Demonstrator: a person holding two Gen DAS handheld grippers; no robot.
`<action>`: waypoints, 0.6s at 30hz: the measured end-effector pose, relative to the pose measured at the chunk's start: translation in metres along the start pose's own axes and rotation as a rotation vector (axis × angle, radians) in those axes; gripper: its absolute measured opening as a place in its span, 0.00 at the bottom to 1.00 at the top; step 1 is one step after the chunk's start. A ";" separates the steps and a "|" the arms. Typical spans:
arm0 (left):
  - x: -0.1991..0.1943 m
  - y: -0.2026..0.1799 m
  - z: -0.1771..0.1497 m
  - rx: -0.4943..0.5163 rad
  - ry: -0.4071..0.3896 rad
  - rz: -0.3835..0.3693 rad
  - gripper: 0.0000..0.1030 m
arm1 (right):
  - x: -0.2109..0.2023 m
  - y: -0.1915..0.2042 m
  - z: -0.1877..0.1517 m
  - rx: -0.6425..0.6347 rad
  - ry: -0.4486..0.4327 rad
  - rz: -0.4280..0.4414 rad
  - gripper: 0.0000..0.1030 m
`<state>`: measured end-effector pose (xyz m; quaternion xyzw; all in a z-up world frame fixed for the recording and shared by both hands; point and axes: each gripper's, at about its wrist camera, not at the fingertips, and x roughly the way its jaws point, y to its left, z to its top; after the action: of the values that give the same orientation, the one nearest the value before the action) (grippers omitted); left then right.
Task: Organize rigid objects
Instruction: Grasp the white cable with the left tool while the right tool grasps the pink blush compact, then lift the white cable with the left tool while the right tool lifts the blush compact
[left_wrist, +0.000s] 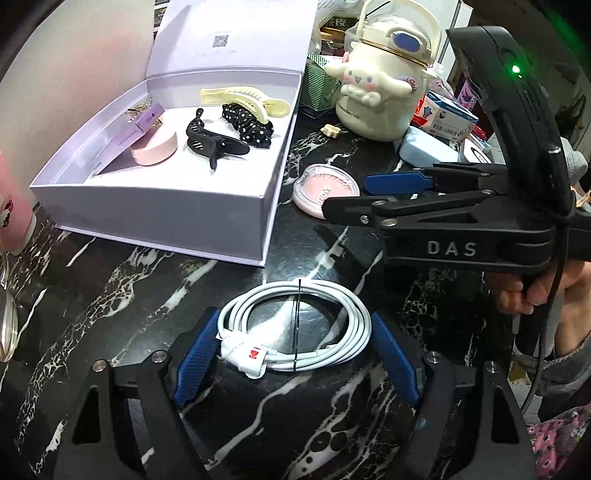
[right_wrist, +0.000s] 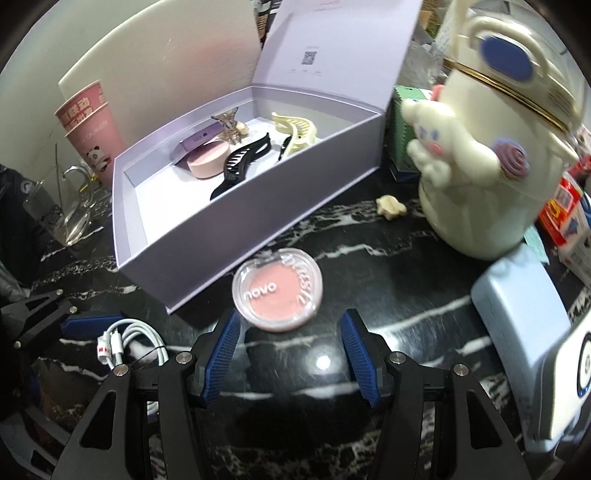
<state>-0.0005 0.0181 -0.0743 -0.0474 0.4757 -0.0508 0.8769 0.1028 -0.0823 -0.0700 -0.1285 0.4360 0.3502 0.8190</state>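
Observation:
A coiled white cable (left_wrist: 295, 328) lies on the black marble table, between the blue pads of my left gripper (left_wrist: 295, 317). The pads flank the coil closely and do not squeeze it, so the gripper is open. A round pink blush compact (right_wrist: 279, 290) lies just past the tips of my open right gripper (right_wrist: 291, 319), with its near edge between them. The left wrist view shows the right gripper (left_wrist: 354, 197) coming in from the right over the compact (left_wrist: 321, 184). An open lavender box (left_wrist: 166, 206) holds a black claw clip (left_wrist: 210, 142), a cream clip (left_wrist: 243, 98) and a dotted scrunchie (left_wrist: 251, 123).
A cream cartoon bottle (right_wrist: 491, 166) stands right of the box (right_wrist: 207, 258), with a small beige charm (right_wrist: 390, 208) in front of it. A pale blue case (right_wrist: 517, 306) lies at the right. Pink paper cups (right_wrist: 88, 125) and a glass jug (right_wrist: 70, 210) stand at the left.

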 end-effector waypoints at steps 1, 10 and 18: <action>0.000 0.000 0.000 0.004 -0.001 0.000 0.80 | 0.001 0.002 0.001 -0.004 -0.003 -0.006 0.56; 0.002 0.002 0.003 0.020 -0.010 -0.003 0.80 | 0.007 0.016 0.007 -0.028 -0.026 -0.048 0.51; -0.001 0.001 -0.001 0.021 -0.017 -0.009 0.80 | -0.002 0.014 -0.004 -0.014 -0.017 -0.068 0.51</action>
<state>-0.0016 0.0194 -0.0742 -0.0408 0.4674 -0.0593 0.8811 0.0906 -0.0749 -0.0695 -0.1462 0.4220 0.3264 0.8331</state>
